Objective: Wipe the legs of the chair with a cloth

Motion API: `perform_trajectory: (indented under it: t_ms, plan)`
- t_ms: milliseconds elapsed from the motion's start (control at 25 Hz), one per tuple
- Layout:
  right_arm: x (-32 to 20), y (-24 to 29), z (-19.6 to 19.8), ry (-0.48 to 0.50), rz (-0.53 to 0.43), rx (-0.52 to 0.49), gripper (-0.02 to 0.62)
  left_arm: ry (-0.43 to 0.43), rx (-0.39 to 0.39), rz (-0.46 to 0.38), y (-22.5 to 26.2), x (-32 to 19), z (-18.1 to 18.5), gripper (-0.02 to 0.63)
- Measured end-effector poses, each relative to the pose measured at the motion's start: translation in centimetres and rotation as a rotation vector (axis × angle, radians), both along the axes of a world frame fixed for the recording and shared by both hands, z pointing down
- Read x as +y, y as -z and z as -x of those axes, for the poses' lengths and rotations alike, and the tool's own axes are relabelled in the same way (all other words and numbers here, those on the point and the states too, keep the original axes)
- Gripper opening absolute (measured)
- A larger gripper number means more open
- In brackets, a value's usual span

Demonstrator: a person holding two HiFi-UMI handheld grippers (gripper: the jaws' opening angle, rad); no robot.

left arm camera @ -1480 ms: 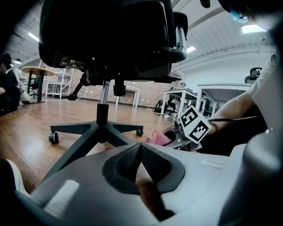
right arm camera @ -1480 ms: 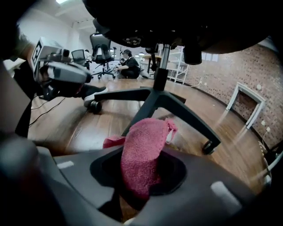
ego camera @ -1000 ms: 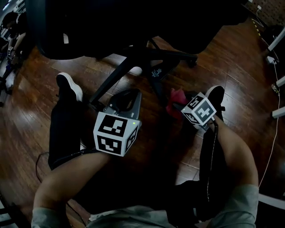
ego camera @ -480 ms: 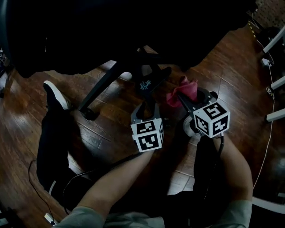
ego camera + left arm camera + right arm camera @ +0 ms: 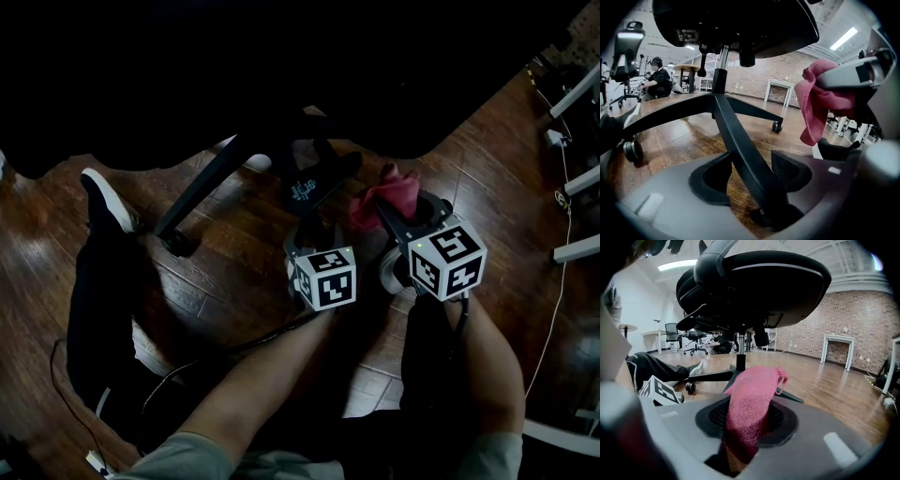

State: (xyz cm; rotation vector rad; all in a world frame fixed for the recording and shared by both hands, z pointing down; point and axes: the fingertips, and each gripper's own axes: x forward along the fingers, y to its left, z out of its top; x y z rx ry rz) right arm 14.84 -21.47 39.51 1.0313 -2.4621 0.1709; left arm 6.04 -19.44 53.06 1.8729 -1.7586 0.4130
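The left gripper (image 5: 750, 176), jaws opening, straddles the black plastic chair leg (image 5: 735, 140) running 6 to 11 o'clock between them, while the right gripper (image 5: 750, 423) clenches the pink knitted cloth (image 5: 754, 390) at its 2 o'clock.

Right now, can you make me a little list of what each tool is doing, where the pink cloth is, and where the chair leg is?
Left tool: jaws opening, with a gap showing beside the leg
Chair leg: black, running between the left tool's jaws
Right tool: shut on the cloth
Pink cloth: bunched, sticking out past the right tool's tips
Seat: black, above both tools
Floor: dark wood
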Motion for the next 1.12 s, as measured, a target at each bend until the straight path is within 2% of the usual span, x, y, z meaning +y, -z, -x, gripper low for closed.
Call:
perform_trajectory:
  t_ms: [440,720,840,960,1040,1120]
  plan:
    - [1.4,-0.1,2.5,0.06,-0.003,0.061,0.121,-0.142,0.079,0.017,0.3,0.1,0.1,0.279]
    - [2.0,0.8,1.5,0.076,-0.023,0.061,0.121,-0.138,0.059,0.013,0.7,1.5,1.5,0.244]
    - [2.0,0.8,2.0,0.084,-0.032,0.059,0.121,-0.129,0.037,-0.022,0.9,2.4,4.6,0.222]
    - [2.2,-0.2,3.0,0.09,-0.019,0.082,0.121,-0.128,-0.001,-0.023,0.7,3.3,8.6,0.199]
    - [2.2,-0.6,3.2,0.095,-0.011,0.089,0.121,-0.139,-0.067,0.001,0.7,3.5,10.5,0.195]
    - [2.3,-0.8,3.5,0.099,-0.004,0.092,0.121,-0.141,-0.17,0.04,0.4,2.8,11.7,0.197]
